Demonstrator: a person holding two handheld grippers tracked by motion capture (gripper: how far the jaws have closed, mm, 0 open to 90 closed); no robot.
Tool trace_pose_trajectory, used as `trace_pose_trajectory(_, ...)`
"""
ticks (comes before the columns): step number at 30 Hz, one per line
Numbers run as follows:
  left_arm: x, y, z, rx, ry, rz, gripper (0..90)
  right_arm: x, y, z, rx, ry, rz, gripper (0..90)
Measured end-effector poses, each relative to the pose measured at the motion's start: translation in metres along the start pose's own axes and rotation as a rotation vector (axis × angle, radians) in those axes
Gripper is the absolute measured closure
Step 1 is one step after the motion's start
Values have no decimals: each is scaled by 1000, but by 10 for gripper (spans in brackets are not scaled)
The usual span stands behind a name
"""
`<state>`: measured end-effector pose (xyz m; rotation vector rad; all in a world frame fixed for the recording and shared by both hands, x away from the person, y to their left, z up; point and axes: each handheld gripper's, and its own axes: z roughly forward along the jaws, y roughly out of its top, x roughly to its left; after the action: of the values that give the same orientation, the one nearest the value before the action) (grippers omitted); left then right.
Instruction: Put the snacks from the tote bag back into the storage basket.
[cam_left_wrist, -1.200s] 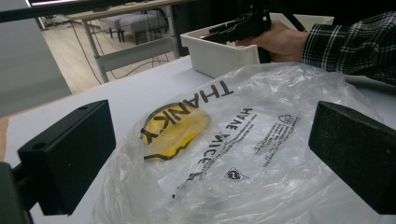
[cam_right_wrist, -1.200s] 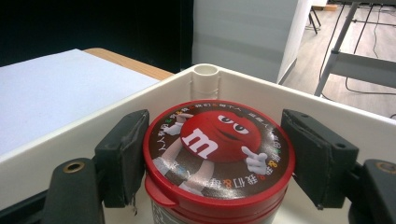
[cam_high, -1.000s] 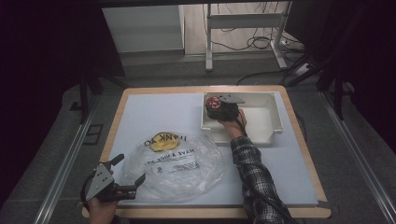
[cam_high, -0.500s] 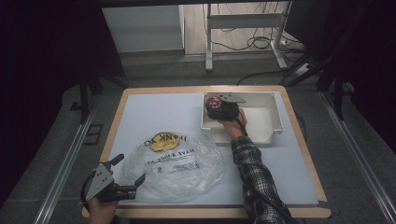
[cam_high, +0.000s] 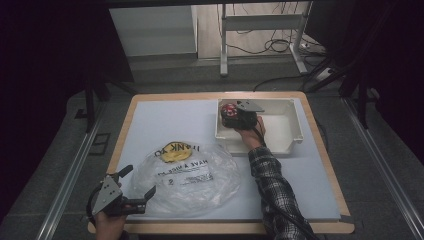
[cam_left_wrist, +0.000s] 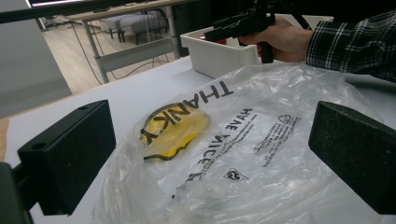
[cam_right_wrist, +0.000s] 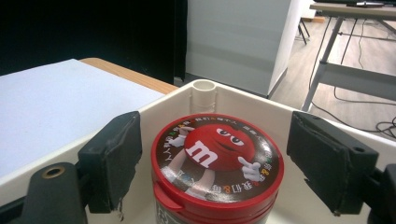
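Observation:
A candy jar with a red lid (cam_right_wrist: 215, 156) showing a red cartoon figure stands upright in the near-left corner of a white bin (cam_high: 296, 122). My right gripper (cam_high: 231, 112) reaches into the bin, open, one jaw on each side of the jar with small gaps. A crumpled clear plastic bag (cam_high: 192, 175) with black print and a yellow patch (cam_high: 175, 151) lies on the white table top (cam_high: 165, 120). At the table's front left corner my left gripper (cam_high: 139, 181) is open beside the bag's left edge, and the bag (cam_left_wrist: 243, 140) lies just ahead of its jaws.
The bin's wall (cam_right_wrist: 243, 105) rises close behind the jar, with a small round post (cam_right_wrist: 203, 93) in its corner. A plaid sleeve (cam_high: 272, 185) crosses the table right of the bag. A wooden rim (cam_high: 320, 145) borders the table.

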<state>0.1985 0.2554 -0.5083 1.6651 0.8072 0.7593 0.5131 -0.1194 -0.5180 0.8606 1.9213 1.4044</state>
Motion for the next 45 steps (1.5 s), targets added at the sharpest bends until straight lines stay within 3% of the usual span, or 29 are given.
trace_pose_trajectory(11,0,0,0,-5,-1,0,5,0,4,-10,-29,20,14,185)
trace_pose_trajectory(45,-1,0,1,6,2,7,6,-1,14,-22,-18,38,14,97)
